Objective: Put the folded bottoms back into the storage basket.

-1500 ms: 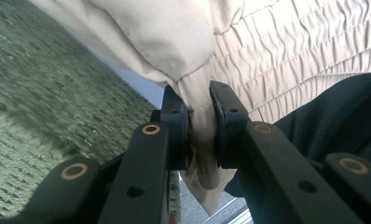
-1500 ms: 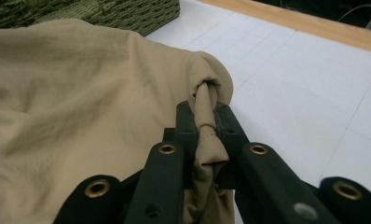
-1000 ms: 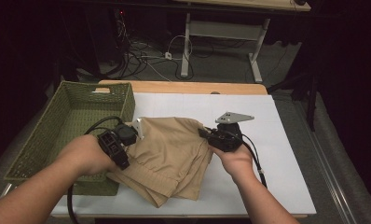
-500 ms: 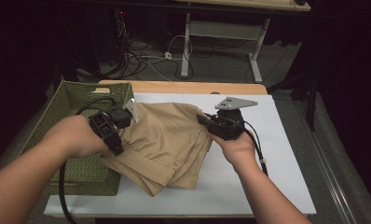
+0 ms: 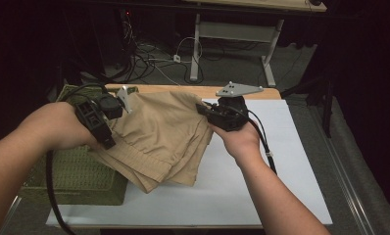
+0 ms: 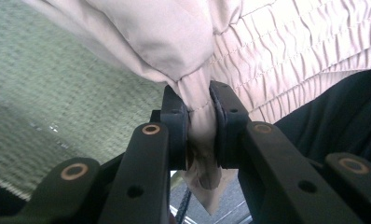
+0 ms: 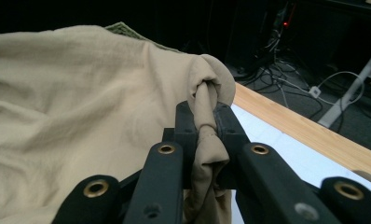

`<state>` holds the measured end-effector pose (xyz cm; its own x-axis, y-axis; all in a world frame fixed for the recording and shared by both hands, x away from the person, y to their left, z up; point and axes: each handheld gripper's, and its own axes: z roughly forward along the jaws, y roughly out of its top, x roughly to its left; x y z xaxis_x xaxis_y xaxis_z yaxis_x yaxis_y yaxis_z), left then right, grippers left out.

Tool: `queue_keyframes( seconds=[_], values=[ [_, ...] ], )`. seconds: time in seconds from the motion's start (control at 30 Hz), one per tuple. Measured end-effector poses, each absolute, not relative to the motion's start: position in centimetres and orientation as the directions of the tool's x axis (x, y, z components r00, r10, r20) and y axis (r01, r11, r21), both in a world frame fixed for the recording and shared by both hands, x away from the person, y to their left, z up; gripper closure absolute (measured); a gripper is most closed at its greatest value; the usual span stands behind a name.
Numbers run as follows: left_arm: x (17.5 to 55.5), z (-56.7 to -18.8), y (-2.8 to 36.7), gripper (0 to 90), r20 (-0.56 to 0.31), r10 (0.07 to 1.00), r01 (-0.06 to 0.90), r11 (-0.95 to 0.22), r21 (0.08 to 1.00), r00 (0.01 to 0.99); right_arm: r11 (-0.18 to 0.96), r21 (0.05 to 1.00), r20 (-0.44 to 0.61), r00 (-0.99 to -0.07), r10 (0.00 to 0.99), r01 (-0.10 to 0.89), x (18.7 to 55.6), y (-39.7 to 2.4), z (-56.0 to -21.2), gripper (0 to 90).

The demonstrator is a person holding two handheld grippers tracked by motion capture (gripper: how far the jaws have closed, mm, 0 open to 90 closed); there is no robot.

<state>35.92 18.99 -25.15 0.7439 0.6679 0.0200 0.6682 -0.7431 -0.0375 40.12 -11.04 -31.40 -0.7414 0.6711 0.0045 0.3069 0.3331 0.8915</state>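
A tan folded garment (image 5: 158, 139) with a gathered waistband hangs between my two grippers, lifted above the white table (image 5: 281, 186). My left gripper (image 5: 115, 106) is shut on a bunched edge of the cloth (image 6: 200, 121) at its left side, over the green basket (image 5: 68, 174). My right gripper (image 5: 203, 108) is shut on a twisted corner of the cloth (image 7: 207, 123) at its right side. The lower folds of the garment droop toward the table and the basket's near corner.
The green woven basket stands at the table's left edge. A wooden strip (image 5: 183, 89) runs along the table's far edge. Beyond it are cables (image 5: 154, 56) and a desk frame (image 5: 232, 36) on the floor.
Both grippers have risen and moved away from me and to the left, carrying the garment up off the table toward the basket.
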Motion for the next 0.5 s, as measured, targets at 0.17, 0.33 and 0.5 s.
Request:
queue_keyframes(
  seconds=[0.17, 0.33, 0.5],
  values=[
    [36.0, -25.9, 21.3, 75.8, 0.011, 0.690, 0.690, -0.723, -0.036, 0.724, 0.342, 0.887, 0.013, -0.758, 0.652, 0.310, 41.0, -9.2, -31.5, 83.9],
    [35.8, -27.2, 23.8, 75.8, -0.005, 0.715, 0.714, -0.699, -0.031, 0.699, 0.359, 0.879, 0.019, -0.773, 0.634, 0.315, 41.8, -6.9, -32.1, 83.8],
    [35.4, -27.5, 26.4, 75.7, 0.004, 0.748, 0.748, -0.663, -0.017, 0.663, 0.371, 0.874, 0.021, -0.786, 0.618, 0.315, 42.4, -4.0, -32.4, 83.8]
  ],
)
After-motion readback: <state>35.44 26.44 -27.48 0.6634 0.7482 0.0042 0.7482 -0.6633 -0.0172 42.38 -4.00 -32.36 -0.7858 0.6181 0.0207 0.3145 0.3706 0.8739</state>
